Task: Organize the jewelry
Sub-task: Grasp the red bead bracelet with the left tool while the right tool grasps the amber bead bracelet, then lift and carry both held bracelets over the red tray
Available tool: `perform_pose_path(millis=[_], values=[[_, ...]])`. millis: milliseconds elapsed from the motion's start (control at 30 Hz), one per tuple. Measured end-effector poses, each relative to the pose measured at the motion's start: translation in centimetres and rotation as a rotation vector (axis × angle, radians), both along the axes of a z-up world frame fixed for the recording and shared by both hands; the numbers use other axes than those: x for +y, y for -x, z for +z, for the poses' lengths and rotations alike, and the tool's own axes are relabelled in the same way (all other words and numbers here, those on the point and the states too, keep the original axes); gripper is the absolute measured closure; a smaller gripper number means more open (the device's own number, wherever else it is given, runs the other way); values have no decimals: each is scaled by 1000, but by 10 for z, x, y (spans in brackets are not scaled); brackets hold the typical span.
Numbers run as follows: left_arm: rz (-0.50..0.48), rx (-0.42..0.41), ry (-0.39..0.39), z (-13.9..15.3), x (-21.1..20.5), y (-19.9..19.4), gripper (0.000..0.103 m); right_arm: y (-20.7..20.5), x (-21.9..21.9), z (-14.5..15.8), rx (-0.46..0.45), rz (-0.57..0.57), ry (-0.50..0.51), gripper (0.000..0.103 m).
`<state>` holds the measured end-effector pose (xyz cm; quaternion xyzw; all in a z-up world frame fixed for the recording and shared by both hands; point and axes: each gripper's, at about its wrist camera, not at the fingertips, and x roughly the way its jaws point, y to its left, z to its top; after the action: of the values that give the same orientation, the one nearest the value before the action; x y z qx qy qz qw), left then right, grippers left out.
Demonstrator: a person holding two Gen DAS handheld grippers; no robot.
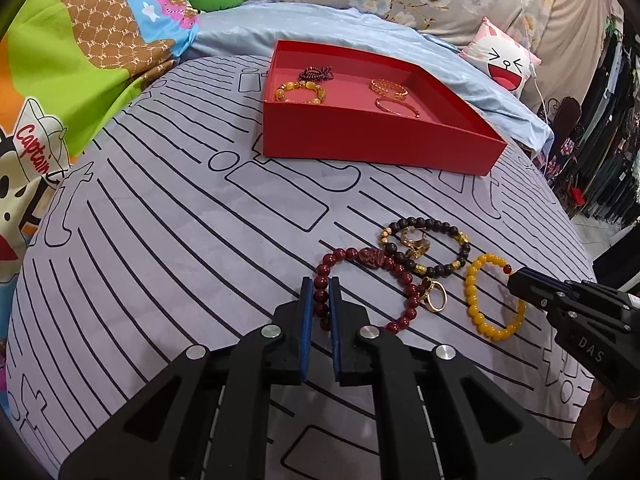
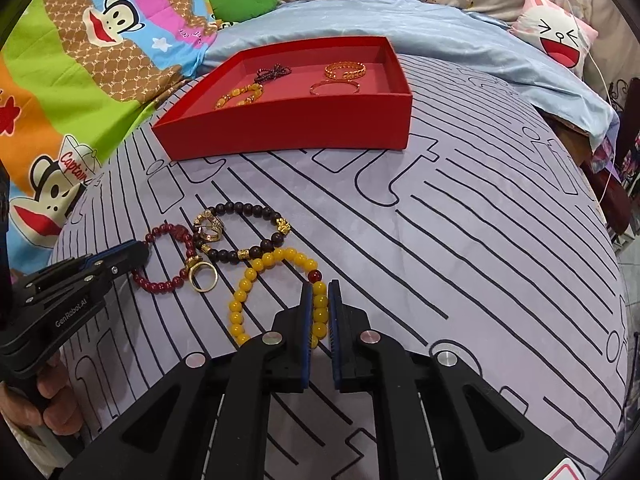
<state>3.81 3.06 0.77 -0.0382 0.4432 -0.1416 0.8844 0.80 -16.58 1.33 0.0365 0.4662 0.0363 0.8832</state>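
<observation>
My left gripper (image 1: 321, 282) is shut on the dark red bead bracelet (image 1: 360, 257), which lies on the striped bedsheet; it shows in the right wrist view (image 2: 138, 254) too. My right gripper (image 2: 321, 286) is shut on the yellow bead bracelet (image 2: 256, 268), also seen in the left wrist view (image 1: 472, 292). A black bead bracelet (image 1: 436, 226) with a gold ornament (image 1: 416, 242) inside lies just beyond, and a gold ring (image 1: 436, 300) rests between the bracelets. The red tray (image 1: 360, 138) farther back holds several bracelets.
The tray also shows in the right wrist view (image 2: 288, 132). A colourful cartoon blanket (image 1: 60, 60) lies to the left, a blue sheet (image 1: 360, 28) behind the tray, and a white face pillow (image 1: 500, 62) at the back right. The bed edge drops off at the right.
</observation>
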Motion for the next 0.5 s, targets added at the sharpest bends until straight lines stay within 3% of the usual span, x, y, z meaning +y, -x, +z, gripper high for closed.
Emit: perform_pose_path(millis=[500], values=[[-41, -28, 59, 42, -5, 7, 96, 1, -4, 41, -78, 5, -12, 96]])
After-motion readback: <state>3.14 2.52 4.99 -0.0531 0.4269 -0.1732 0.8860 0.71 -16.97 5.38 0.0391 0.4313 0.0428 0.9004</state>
